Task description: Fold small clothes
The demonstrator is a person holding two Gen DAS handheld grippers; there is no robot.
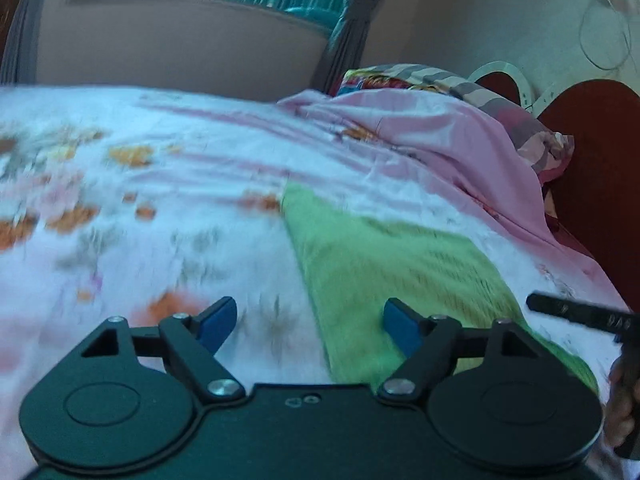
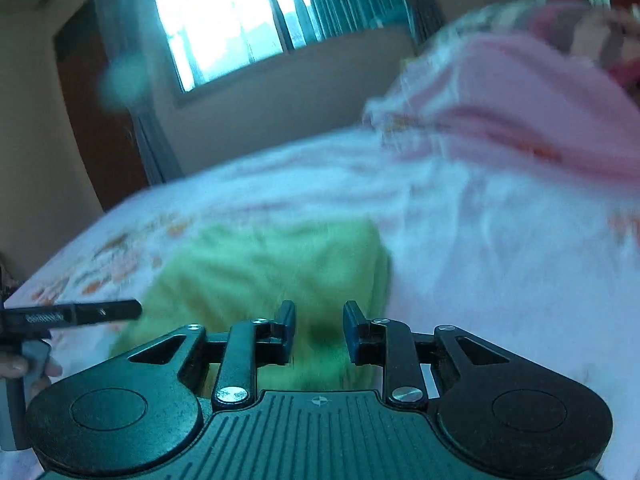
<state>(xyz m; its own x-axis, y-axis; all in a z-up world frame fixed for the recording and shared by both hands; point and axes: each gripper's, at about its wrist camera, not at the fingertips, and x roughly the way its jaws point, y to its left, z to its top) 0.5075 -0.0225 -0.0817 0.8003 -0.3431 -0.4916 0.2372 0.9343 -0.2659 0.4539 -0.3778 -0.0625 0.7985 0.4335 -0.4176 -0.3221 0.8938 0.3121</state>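
A light green garment lies flat on the floral bed sheet. My left gripper is open wide and empty, above the garment's left edge. In the right wrist view the same green garment lies just ahead of my right gripper, whose blue-padded fingers stand a small gap apart with nothing between them. Part of the right gripper's body shows at the right edge of the left view, and part of the left gripper's body at the left edge of the right view. Both views are motion-blurred.
A pink quilt and a striped pillow are piled at the head of the bed against a red-brown headboard. A window with teal curtains is in the far wall. The bed's far edge runs beneath it.
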